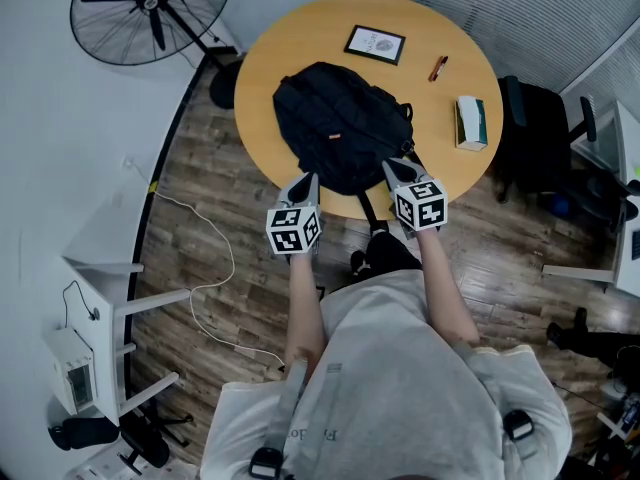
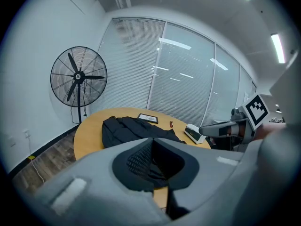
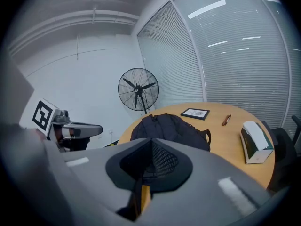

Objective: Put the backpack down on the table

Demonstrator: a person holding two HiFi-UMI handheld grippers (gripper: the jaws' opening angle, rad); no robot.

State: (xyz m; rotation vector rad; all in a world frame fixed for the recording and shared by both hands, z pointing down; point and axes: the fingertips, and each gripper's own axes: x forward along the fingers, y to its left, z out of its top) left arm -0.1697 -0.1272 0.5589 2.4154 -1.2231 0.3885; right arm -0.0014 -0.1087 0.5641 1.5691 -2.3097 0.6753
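The backpack [image 1: 335,123] is laid on the tabletop [image 1: 265,63], its lower edge pinched by the closed left tool [image 1: 308,181] and right tool [image 1: 396,169].

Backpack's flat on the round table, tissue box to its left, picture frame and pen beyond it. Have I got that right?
Not quite. The tissue box lies to the right of the backpack, not the left; the head view shows it. The rest stands: the backpack is flat on the round table, with the picture frame and pen beyond it.
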